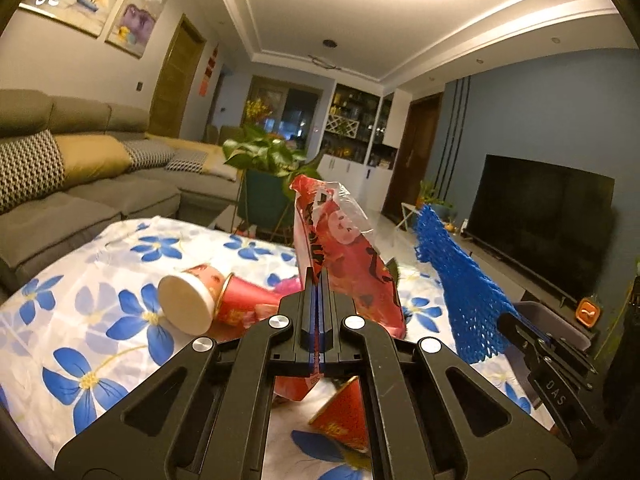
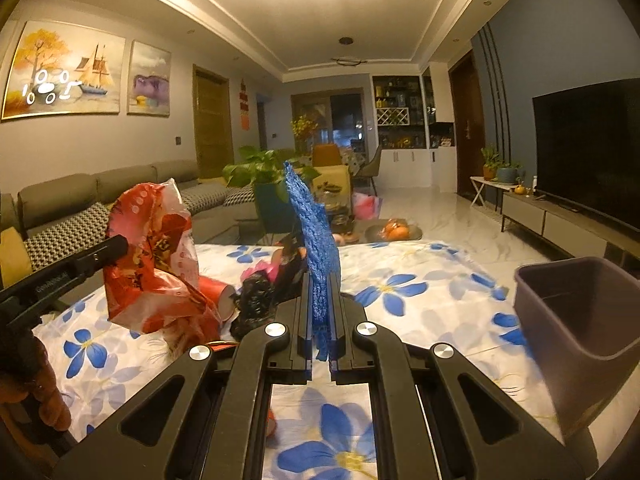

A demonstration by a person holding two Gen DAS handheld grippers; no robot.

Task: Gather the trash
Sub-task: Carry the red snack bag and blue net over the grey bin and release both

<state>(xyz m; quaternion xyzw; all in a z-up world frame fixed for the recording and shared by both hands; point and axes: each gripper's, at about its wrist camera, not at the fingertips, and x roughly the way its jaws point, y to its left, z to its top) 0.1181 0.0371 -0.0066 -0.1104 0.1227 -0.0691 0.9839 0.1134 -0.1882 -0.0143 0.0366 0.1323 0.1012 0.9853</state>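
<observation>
The left gripper is holding its jaws fully closed on a red wrapper, which is standing up clear of the desk. The right gripper is pinching a blue foam net between jaws that are nearly shut, the net rising above them. Both pieces are looking lifted, so the pickup step seems done and the carry is in hand. The next move is probably calling for both to swing over the purple bin, sitting at the desk's right edge, and for the jaws to open above its mouth; the light wrapper may be clinging to the pads.

More trash is lying on the desk beyond the jaws: a tipped red cup, a second cup under the left gripper, a crumpled black bag. The desk is wearing a white cloth with blue flowers. Beyond are a grey sofa, a plant, a TV and pale tiled floor.
</observation>
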